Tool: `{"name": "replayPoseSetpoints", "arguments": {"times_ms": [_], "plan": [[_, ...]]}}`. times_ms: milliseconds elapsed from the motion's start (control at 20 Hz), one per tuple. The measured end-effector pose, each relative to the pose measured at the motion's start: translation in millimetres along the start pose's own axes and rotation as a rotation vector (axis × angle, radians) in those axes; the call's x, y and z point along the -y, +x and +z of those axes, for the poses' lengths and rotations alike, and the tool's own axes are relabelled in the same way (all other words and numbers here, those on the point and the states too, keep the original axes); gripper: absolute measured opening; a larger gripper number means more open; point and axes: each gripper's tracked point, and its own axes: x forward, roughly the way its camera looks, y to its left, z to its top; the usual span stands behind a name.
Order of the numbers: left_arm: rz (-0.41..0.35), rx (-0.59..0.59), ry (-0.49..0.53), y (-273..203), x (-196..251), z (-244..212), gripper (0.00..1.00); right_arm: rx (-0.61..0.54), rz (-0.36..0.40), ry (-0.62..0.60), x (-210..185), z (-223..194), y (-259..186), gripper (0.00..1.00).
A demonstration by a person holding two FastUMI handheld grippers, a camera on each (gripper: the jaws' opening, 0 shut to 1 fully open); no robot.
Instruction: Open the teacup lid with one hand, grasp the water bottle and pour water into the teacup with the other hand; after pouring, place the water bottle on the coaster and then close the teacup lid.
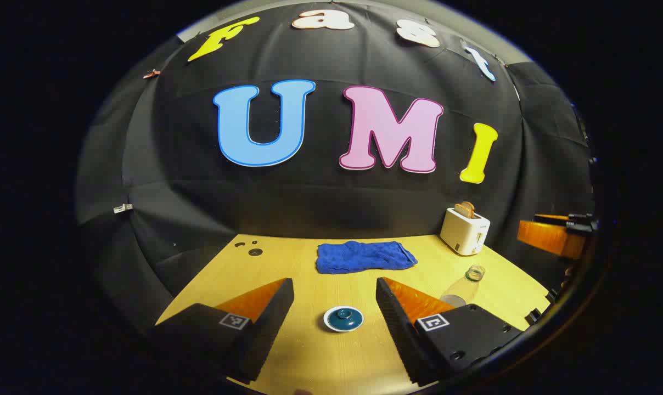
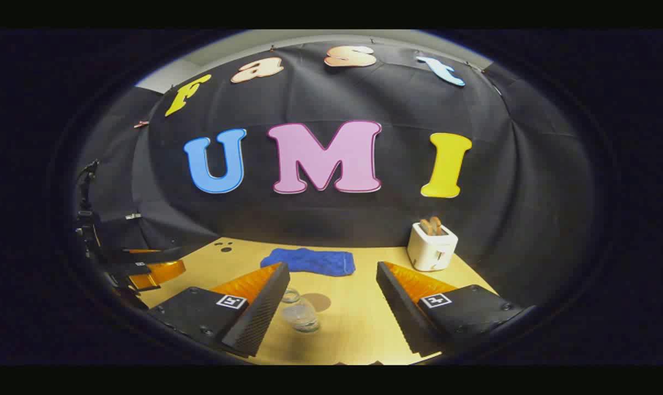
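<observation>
My left gripper (image 1: pixel 335 307) hangs above the table (image 1: pixel 287 263) with its fingers spread wide and nothing between them. Straight ahead, centred in the gap and a little below the tips, sits the teacup lid (image 1: pixel 343 319), a round dark-teal cap with a knob, ringed by the pale rim of the cup it covers. It lies dead on my line of approach, so I judge the coming move is a plain descent forward and down until the knob sits between the fingers (the knob is small, so I would want to be well centred before closing).

My right gripper (image 2: pixel 331 299) is likewise spread and empty. The water bottle (image 2: pixel 299 312), clear glass or plastic and upright, stands just off my inner left finger, nearer that finger than the right one, so this hand would need to shift slightly leftward to centre it. Its long axis is vertical, which suits a sideways pinch around the body. In the left gripper view the same bottle (image 1: pixel 463 285) shows off to the right, beside my right finger.

Farther out lie a blue cloth (image 1: pixel 364 257) and a white toaster (image 1: pixel 464 231) by the back wall. The lid is the left hand's nearer job; the bottle the right's. I cannot make out the coaster for certain.
</observation>
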Motion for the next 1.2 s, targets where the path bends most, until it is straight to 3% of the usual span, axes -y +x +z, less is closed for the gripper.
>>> {"name": "replayPoseSetpoints", "arguments": {"times_ms": [450,800,1200], "plan": [[-0.034,-0.016,0.035,1.1,-4.9,-2.1,0.95,-0.029,-0.003,0.006,-25.1,-20.8,-9.2,0.99],[-0.018,-0.011,0.035,-4.1,1.7,-4.9,0.95,-0.037,0.002,0.046,-26.6,-28.1,-6.2,0.99],[-0.047,-0.041,0.076,8.3,3.1,-26.0,0.95,-0.044,0.020,0.011,-27.5,-36.3,-6.7,0.99]]}}
